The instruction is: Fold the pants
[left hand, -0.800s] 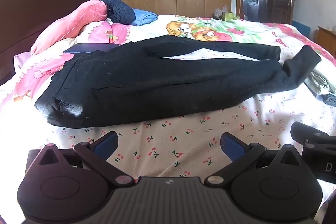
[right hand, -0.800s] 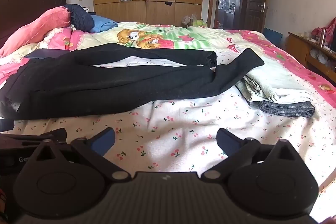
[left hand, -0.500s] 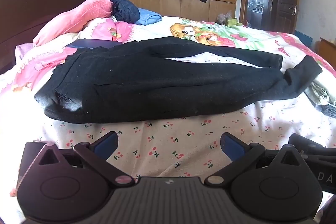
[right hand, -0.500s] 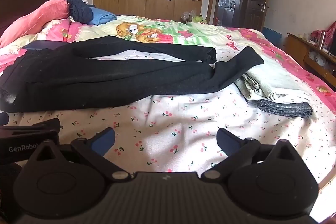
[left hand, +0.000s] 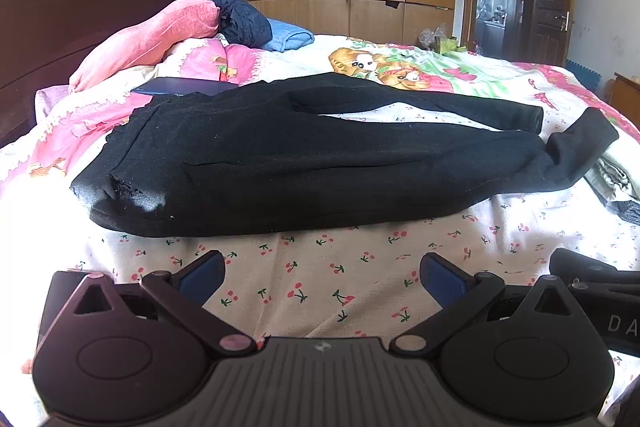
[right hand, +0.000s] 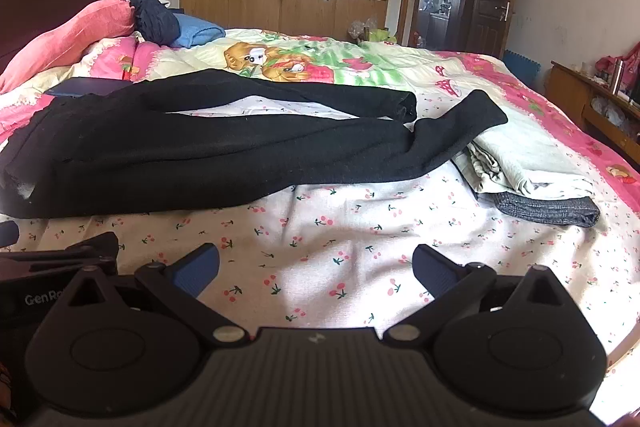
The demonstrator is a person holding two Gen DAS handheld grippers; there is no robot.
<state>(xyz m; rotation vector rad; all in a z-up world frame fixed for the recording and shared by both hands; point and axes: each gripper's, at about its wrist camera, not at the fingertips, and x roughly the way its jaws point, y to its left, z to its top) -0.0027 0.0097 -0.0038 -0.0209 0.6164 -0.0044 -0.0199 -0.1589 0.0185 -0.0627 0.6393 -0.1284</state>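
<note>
Black pants lie spread across the bed, waistband at the left, two legs running to the right; they also show in the right wrist view. The near leg's cuff rests on a folded pale cloth. My left gripper is open and empty, low over the cherry-print sheet, short of the pants' near edge. My right gripper is open and empty, over the sheet in front of the near leg. Each gripper's body shows at the edge of the other's view.
A folded pale-green cloth on a folded grey garment lies right of the pants. Pink pillows, a dark jacket and a blue cloth sit by the headboard. A dark flat item lies behind the waistband.
Both grippers have dropped lower and come slightly nearer to the pants. The pants have not moved. Both jaws stay open.
</note>
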